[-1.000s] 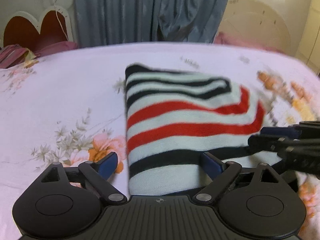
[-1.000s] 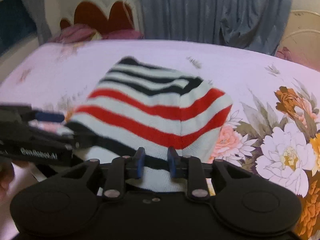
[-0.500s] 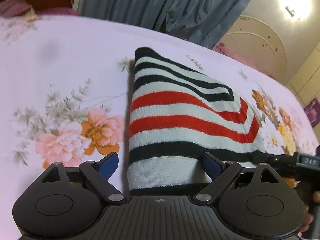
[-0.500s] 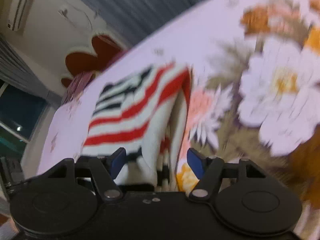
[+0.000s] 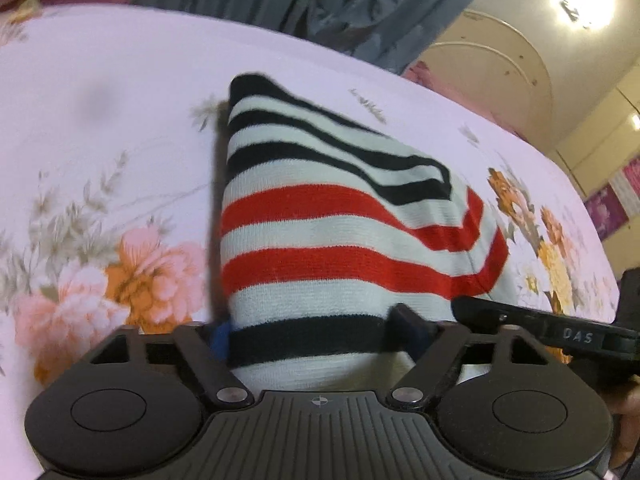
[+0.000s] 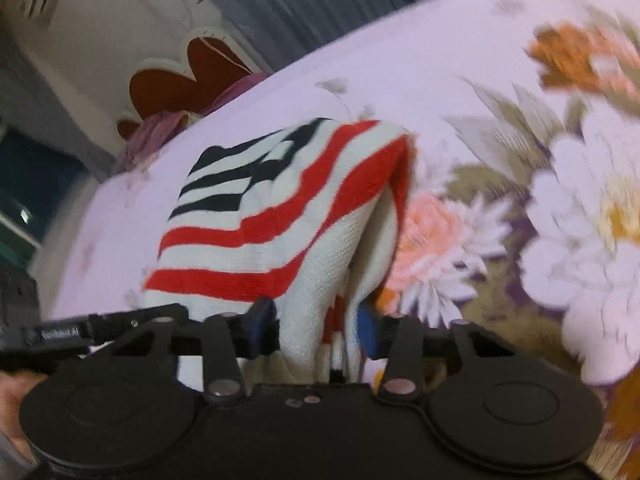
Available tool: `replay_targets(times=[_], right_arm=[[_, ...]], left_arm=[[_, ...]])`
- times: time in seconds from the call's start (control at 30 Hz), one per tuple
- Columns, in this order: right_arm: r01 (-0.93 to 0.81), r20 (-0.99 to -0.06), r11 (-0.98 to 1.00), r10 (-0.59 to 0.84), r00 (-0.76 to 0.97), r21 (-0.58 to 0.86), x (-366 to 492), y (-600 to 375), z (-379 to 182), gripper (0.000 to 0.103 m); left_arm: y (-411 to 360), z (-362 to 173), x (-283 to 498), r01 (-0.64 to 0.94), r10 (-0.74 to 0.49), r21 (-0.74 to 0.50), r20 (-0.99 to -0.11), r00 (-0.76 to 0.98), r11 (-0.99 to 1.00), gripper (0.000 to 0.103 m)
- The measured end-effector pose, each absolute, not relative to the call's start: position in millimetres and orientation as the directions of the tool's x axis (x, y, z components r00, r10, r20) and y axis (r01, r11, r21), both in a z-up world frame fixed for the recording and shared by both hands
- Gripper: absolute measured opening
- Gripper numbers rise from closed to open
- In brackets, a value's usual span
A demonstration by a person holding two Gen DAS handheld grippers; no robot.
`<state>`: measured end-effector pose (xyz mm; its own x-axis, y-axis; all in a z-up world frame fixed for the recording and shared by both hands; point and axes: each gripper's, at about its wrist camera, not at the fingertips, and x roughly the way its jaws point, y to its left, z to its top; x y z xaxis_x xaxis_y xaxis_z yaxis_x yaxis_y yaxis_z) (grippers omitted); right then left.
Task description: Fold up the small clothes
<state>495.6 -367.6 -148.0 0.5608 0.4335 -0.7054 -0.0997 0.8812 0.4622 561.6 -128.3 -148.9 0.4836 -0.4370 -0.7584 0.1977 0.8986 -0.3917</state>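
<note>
Now the left claw, whose jaws have just been closing, pinches the near black-striped hem of the folded striped garment lying ahead of it on the flowered bed, while just beside it the right claw, likewise closing, squeezes the garment's bunched side edge.

My left gripper pointed down toward twelve o'clock, its jaws just closing in, both pads touching fabric. My right gripper, rolled leftward, had its jaws closing too, pads pressed on folded cloth.
</note>
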Motion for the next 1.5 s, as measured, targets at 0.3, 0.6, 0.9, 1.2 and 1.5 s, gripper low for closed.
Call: replay_targets(times=[0.3, 0.6, 0.9, 1.2, 1.5], right_arm=[[-0.132, -0.724, 0.973, 0.229, 0.651, 0.189, 474, -312, -110, 0.031], [-0.173, -0.686, 0.977, 0.213, 0.695, 0.127, 463, -251, -77, 0.03], [-0.269, -0.689, 0.95, 0.3, 0.66, 0.156, 465, -144, -90, 0.03], [-0.246, -0.768, 0.954, 0.287, 0.572, 0.173, 466, -100, -134, 0.031], [-0.159, -0.775, 0.957, 0.291, 0.561, 0.245, 467, -114, -134, 0.037]], left_arm=[[-132, -120, 545, 0.347, -0.42, -0.258, -0.711, 0.564, 0.902, 0.054], [-57, -75, 533, 0.367, -0.409, -0.213, -0.665, 0.625, 0.906, 0.054], [58, -72, 517, 0.28, -0.329, -0.188, -0.699, 0.635, 0.941, 0.054], [110, -131, 509, 0.195, -0.339, -0.278, -0.725, 0.6, 0.941, 0.072], [114, -127, 505, 0.222, -0.332, -0.247, -0.717, 0.613, 0.943, 0.086]])
